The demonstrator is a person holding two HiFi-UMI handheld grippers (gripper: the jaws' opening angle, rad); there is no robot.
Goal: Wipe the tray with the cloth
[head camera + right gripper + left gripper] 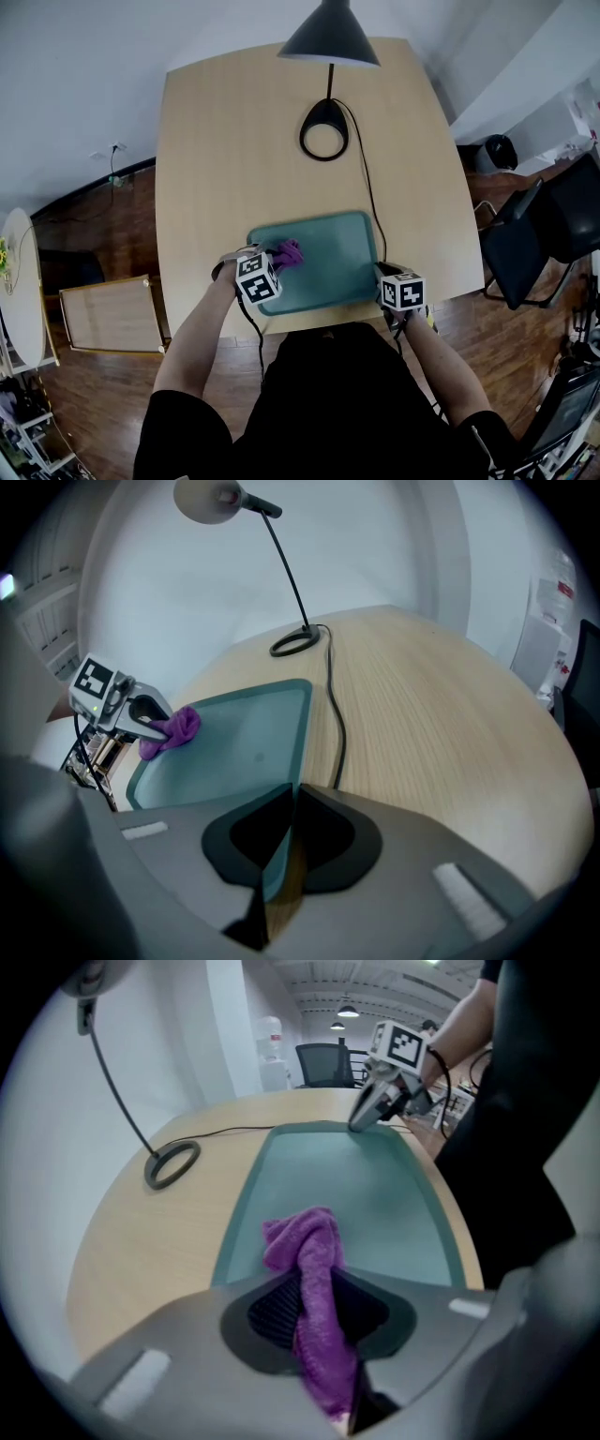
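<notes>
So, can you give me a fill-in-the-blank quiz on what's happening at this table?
1. The left gripper is shut on a ____ cloth.
2. The right gripper clamps the rim of the teal ____.
3. A black cable runs from the ring-shaped base of the ____.
Missing words: purple; tray; lamp.

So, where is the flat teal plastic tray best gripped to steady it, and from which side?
Grip the tray by its thin raised rim at the near right corner, from the person's side. The rim fits between closed jaws, as the right gripper shows, clear of the purple cloth.
</notes>
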